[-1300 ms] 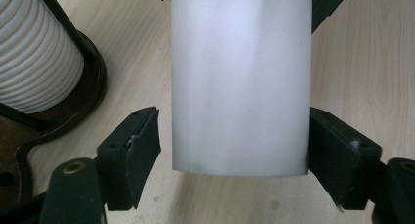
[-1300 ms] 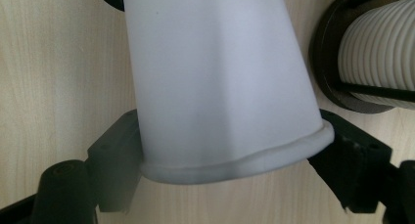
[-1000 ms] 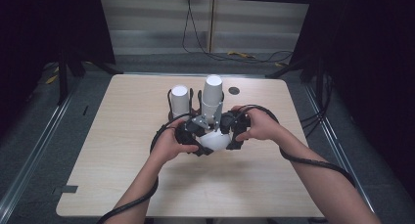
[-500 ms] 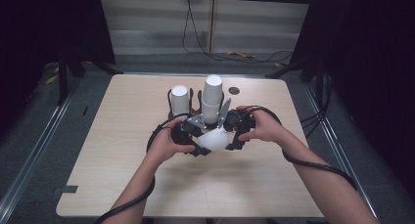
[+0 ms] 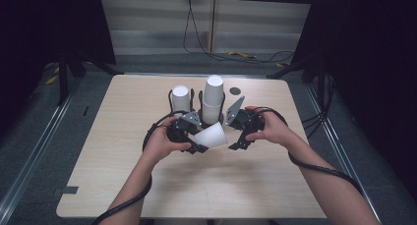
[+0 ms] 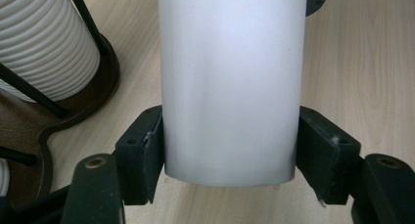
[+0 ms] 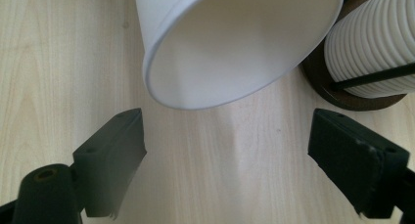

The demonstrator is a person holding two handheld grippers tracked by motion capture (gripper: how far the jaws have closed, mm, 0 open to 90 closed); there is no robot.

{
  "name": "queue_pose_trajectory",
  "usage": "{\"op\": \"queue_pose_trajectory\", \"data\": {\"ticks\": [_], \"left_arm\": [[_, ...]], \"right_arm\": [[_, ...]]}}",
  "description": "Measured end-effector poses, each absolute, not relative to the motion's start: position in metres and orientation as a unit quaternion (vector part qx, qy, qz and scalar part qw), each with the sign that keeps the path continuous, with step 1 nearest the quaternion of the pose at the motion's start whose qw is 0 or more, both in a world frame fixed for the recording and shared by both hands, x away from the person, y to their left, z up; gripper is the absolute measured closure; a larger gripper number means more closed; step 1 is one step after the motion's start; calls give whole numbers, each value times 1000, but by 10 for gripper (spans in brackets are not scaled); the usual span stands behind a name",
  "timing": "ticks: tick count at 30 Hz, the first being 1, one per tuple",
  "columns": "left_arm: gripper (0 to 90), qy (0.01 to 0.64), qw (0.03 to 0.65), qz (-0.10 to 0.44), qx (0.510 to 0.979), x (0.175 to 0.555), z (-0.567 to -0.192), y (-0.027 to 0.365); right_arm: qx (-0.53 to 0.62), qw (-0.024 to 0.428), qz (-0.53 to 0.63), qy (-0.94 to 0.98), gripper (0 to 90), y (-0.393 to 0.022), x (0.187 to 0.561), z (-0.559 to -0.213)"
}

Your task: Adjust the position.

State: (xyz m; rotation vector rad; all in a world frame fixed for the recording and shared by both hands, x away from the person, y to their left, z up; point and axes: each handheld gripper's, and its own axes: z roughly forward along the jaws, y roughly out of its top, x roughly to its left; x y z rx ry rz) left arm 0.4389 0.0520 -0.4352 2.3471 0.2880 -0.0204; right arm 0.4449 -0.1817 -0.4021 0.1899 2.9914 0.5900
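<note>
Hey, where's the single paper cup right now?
In the high view the paper cup lies on its side mid-table, clamped in the left claw, just in front of the tall cup stack, its mouth facing the open right claw.

The cup [image 6: 230, 82] looks like smooth, matt white paper, the stacked cups [image 7: 372, 48] are ribbed white paper, the worktop [image 5: 147, 181] is pale matt wood grain, and each hand-held gripper's pads [image 7: 115, 155] are matt black plastic.

Bare forearms, black handheld grippers.
Left gripper [image 5: 189, 136] and right gripper [image 5: 241, 127] matte black, grey three-cornered plates on top, chunky bolted jaws, brass-coloured screw holes, black cables trailing along sleeveless arms.
</note>
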Motion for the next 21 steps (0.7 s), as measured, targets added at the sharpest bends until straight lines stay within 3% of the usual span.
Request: {"op": "queue_pose_trajectory", "data": {"ticks": [21], "left_arm": [[331, 120, 389, -20, 913, 440, -436, 56]], "right_arm": [[61, 37, 245, 967, 135, -182, 445, -405]]}}
